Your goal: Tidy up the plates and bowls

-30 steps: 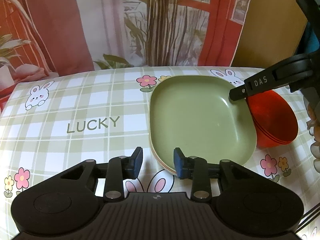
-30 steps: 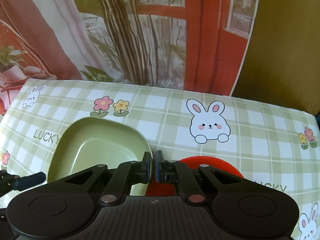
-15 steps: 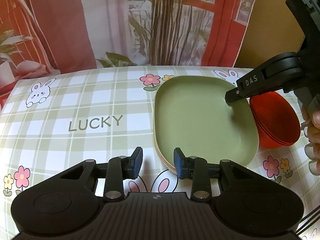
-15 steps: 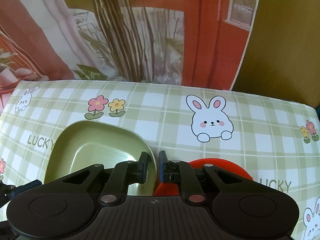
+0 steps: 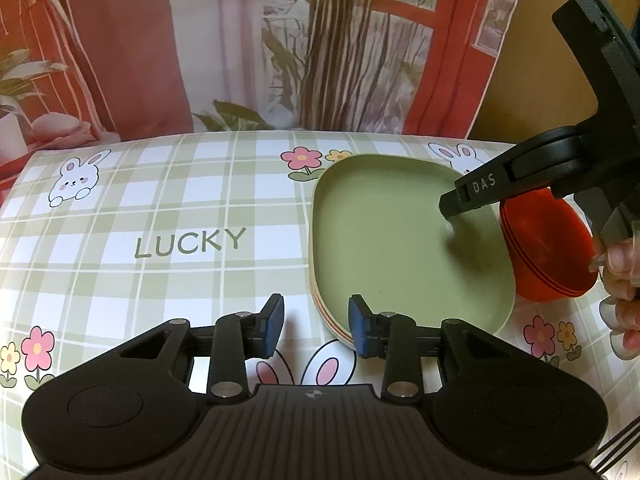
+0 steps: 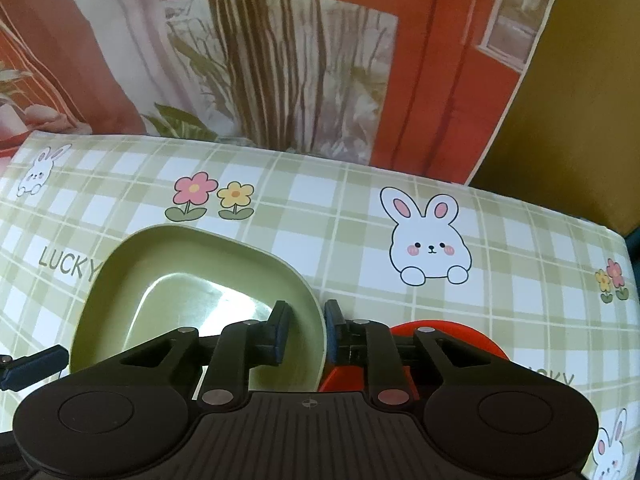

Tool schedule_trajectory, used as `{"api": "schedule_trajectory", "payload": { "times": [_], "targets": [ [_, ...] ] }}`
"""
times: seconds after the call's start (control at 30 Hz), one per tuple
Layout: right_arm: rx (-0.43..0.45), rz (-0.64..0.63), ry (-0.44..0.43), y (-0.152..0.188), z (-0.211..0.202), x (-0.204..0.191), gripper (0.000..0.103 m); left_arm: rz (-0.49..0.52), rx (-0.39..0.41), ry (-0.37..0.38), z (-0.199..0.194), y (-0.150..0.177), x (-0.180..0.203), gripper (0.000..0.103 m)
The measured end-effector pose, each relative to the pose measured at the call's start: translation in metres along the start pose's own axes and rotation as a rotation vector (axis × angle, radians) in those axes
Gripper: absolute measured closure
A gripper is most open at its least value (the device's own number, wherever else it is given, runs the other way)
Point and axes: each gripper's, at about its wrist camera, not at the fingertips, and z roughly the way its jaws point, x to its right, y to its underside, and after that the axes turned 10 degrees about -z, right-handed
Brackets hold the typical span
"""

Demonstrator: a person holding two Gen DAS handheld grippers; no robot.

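Observation:
A stack of square plates, green one on top, lies on the table; it also shows in the right wrist view. A stack of red bowls sits right beside it, partly hidden in the right wrist view. My left gripper is open and empty just in front of the plates' near left corner. My right gripper is open, its jaws astride the green plate's right rim; in the left wrist view one of its fingers hangs over the plate.
The table wears a green plaid cloth with rabbits, flowers and the word LUCKY. A printed curtain hangs behind the far edge. A brown wall stands at the back right.
My right gripper has opened from shut and let go of the green plate, which now rests on the stack. My left gripper has drawn back a little.

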Motion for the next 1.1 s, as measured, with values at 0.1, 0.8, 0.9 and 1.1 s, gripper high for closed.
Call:
{"api": "schedule_trajectory", "payload": {
  "times": [0.1, 0.8, 0.9, 1.1],
  "targets": [
    [-0.001, -0.014, 0.008, 0.001, 0.000, -0.001, 0.086, -0.003, 0.000, 0.003, 0.001, 0.001, -0.001, 0.066],
    [0.229, -0.048, -0.024, 0.031, -0.075, 0.049, 0.084, 0.014, 0.057, 0.015, -0.030, -0.006, 0.024, 0.065],
    [0.240, -0.036, -0.013, 0.043, -0.082, 0.066, 0.084, 0.026, 0.059, 0.030, -0.032, -0.007, 0.038, 0.065],
    [0.242, 0.006, -0.017, 0.065, -0.086, 0.098, 0.084, 0.035, 0.057, 0.078, -0.031, -0.008, 0.063, 0.062]
  ]
}}
